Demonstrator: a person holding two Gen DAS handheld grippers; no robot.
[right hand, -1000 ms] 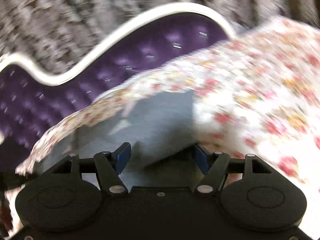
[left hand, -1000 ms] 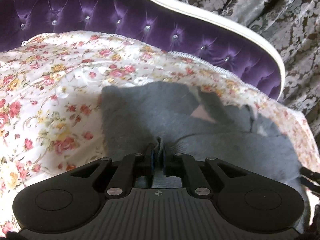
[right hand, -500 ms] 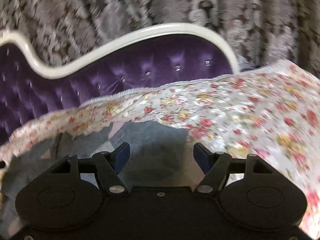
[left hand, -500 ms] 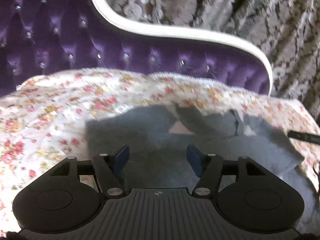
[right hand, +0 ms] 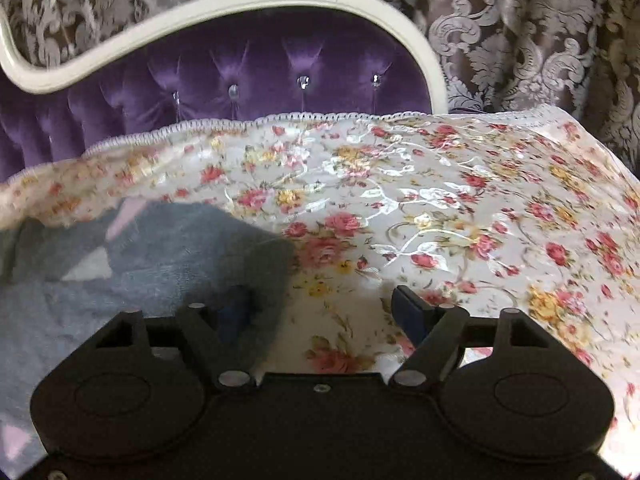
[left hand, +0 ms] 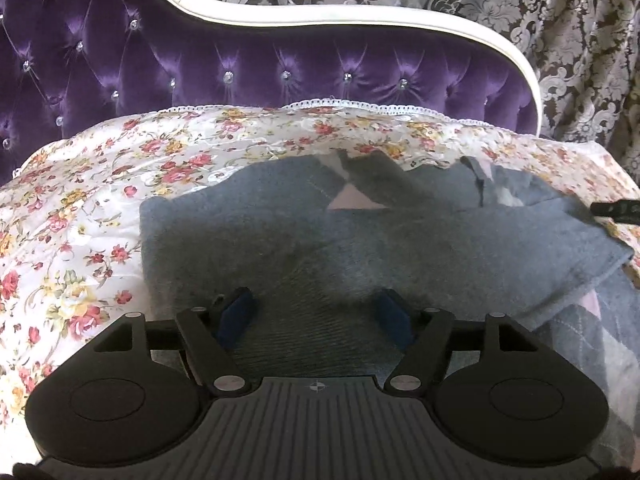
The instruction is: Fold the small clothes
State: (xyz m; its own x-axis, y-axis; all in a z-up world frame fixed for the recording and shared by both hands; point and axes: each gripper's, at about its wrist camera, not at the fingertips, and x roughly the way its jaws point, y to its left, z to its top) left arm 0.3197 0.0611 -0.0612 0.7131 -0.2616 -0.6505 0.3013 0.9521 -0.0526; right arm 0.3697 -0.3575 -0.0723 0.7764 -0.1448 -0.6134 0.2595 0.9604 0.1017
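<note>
A grey knitted garment (left hand: 360, 240) with pale pink and white diamond patches lies folded over on the floral bedspread (left hand: 80, 208). My left gripper (left hand: 316, 312) is open and empty, low over the garment's near edge. My right gripper (right hand: 324, 308) is open and empty, at the garment's right edge (right hand: 160, 256); its left finger is over the cloth, its right finger over the floral bedspread (right hand: 440, 208). A dark tip of the right gripper (left hand: 616, 210) shows at the right edge of the left wrist view.
A purple tufted headboard (left hand: 280, 68) with a white curved frame (left hand: 360, 26) stands behind the bed; it also shows in the right wrist view (right hand: 260, 72). Grey damask curtains (left hand: 580, 40) hang behind and to the right.
My left gripper, shut on a pinch of the garment one second ago, has opened and pulled back. My right gripper stayed open and swung right, off the garment's middle.
</note>
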